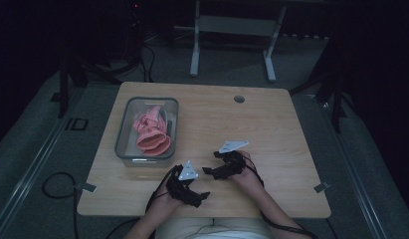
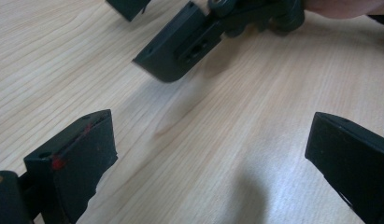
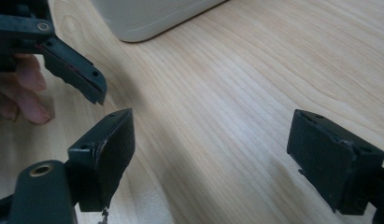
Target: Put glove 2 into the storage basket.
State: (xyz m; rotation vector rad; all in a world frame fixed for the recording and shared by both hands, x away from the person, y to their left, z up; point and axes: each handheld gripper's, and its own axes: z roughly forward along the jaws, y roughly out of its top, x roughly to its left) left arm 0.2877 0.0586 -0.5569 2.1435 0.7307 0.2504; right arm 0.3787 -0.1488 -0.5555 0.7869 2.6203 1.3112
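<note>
side by side, the left tongs (image 1: 203, 197) and right tongs (image 1: 208, 171) rest low over the near edge of the wooden counter (image 1: 271, 129), both spread wide and gripping nothing, bare wood between their jaws in each gripper view. the two point toward each other, tips close but apart. a person's hands (image 1: 249, 177) hold them from the near side. well to the far left sits a clear plastic tub (image 1: 126, 149) holding a bundle of pink cloth (image 1: 151, 130).
</note>
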